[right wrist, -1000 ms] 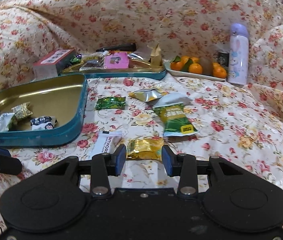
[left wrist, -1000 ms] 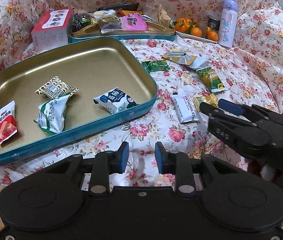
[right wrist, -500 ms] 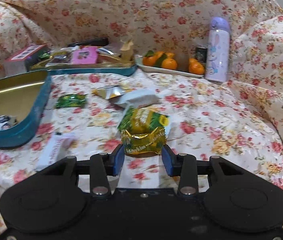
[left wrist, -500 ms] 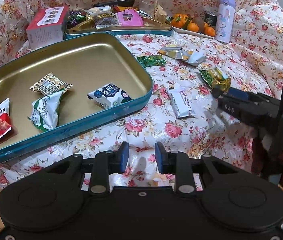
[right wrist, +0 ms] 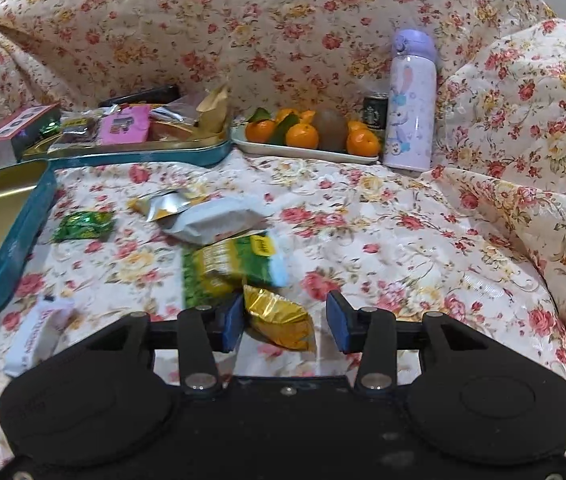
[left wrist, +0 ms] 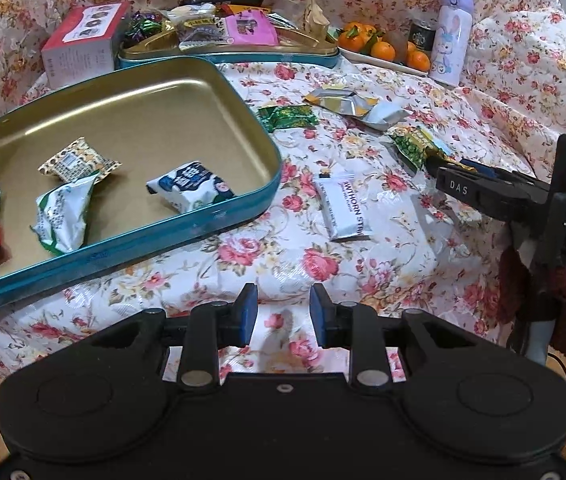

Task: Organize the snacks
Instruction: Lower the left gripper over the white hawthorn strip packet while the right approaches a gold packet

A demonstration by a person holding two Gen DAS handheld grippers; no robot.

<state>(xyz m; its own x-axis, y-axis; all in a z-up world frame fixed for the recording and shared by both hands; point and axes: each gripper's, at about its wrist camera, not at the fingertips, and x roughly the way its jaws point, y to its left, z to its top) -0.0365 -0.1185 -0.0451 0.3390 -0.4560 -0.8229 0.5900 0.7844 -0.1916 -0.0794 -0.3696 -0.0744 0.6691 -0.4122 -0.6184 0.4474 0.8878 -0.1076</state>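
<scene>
A teal tin with a gold inside (left wrist: 211, 216) lies on the floral cloth at the left and holds several snack packets, among them a white and blue one (left wrist: 191, 190). Loose snacks lie to its right: a white bar (left wrist: 343, 210), a green candy (left wrist: 289, 117), a silver and yellow packet (left wrist: 339, 100) and a green packet (right wrist: 231, 268). My right gripper (right wrist: 283, 322) is open, with a gold packet (right wrist: 279, 318) loose and tilted between its fingers, touching the left one. My left gripper (left wrist: 283, 314) is open and empty above the cloth's front edge.
A second teal tin (right wrist: 203, 152) full of snacks stands at the back, with a red and white box (left wrist: 83, 42) to its left. A white plate (right wrist: 259, 148) of oranges, a dark can (right wrist: 375, 110) and a lilac bottle (right wrist: 411, 100) stand at the back right.
The gold packet has tipped and slipped lower between my right fingers, which have spread a little wider. The right gripper has shifted right and farther back. The left gripper has barely moved.
</scene>
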